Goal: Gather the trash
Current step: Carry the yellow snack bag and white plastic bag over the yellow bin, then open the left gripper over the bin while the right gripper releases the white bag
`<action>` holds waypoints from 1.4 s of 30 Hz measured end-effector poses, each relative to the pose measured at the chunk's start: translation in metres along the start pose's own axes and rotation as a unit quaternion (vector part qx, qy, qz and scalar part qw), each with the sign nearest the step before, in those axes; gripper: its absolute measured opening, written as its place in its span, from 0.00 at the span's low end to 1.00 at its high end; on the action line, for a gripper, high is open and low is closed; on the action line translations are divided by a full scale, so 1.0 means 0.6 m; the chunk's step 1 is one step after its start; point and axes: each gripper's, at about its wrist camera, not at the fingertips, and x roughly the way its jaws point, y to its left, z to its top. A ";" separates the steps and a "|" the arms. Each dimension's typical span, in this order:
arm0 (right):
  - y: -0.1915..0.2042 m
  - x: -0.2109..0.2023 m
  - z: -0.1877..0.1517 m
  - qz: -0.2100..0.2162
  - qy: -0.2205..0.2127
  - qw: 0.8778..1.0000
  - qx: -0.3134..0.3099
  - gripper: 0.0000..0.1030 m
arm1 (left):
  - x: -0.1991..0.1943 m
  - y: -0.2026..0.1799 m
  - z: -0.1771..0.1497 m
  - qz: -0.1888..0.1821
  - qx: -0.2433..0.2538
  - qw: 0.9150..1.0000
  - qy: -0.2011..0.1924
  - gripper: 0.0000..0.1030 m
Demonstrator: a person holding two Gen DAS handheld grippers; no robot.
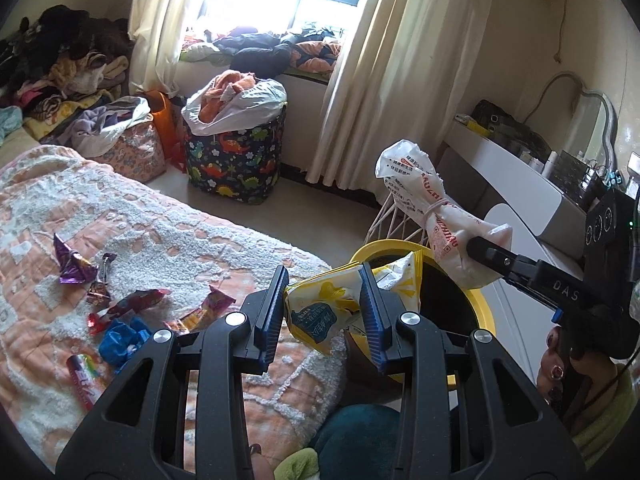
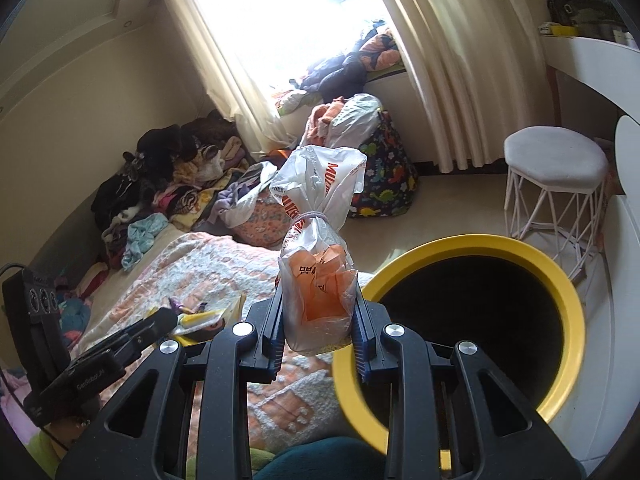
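Blue-padded jaws of the left gripper [image 1: 324, 312] pinch a yellow-and-white snack bag [image 1: 320, 312], crumpled, its top edge sticking up past the pads. The bag hangs over the near rim of a yellow bin [image 2: 560, 288] w/ a black inside, which stands on the floor just beside the bed [image 1: 168, 216].

Right gripper [image 2: 318, 320] has its jaws pressed on a clear plastic bag [image 2: 316, 240] w/ red print, tied round the neck w/ a band; something orange shows inside. That bag stands upright from the pads, its loose top flaring above the knot. In the left wrist view it's seen tilted, over the far side of the bin. In the right wrist view it's over the bed edge, left of the bin mouth.

On the bedspread, left of the left gripper: more trash, apart from both grippers — a purple wrapper [image 1: 74, 264], a red wrapper [image 1: 132, 304], a blue wrapper [image 1: 124, 338], a rainbow candy tube [image 1: 82, 380], and a pink-orange wrapper [image 1: 208, 308].

Farther out: a dinosaur-print hamper [image 1: 236, 160] stuffed w/ clothes in a white bag, by the curtain [image 1: 384, 80] under the window. A white stool [image 2: 556, 184] stands on the floor behind the bin. Clothes are piled along the wall at the bed's far end. A white curved counter [image 1: 516, 176] w/ a mirror sits at right.
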 end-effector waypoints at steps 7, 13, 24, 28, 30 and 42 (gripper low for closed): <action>-0.040 0.006 0.001 -0.028 0.002 0.999 0.016 0.26 | 0.022 -0.041 -0.009 -0.014 0.022 1.000 0.013 0.27; -0.078 0.008 -0.005 -0.047 0.008 0.998 0.036 0.26 | 0.042 -0.068 -0.015 -0.024 0.037 0.999 0.022 0.27; -0.133 0.008 -0.009 -0.075 0.018 0.995 0.066 0.26 | 0.078 -0.099 -0.022 -0.034 0.061 0.997 0.036 0.27; -0.146 0.010 -0.014 -0.082 0.023 0.994 0.074 0.26 | 0.097 -0.109 -0.027 -0.035 0.072 0.996 0.047 0.27; -0.153 0.013 -0.016 -0.083 0.026 0.993 0.078 0.26 | 0.105 -0.116 -0.030 -0.035 0.079 0.995 0.051 0.27; -0.187 0.028 -0.030 -0.095 0.045 0.989 0.104 0.26 | 0.175 -0.145 -0.042 -0.027 0.105 0.991 0.082 0.28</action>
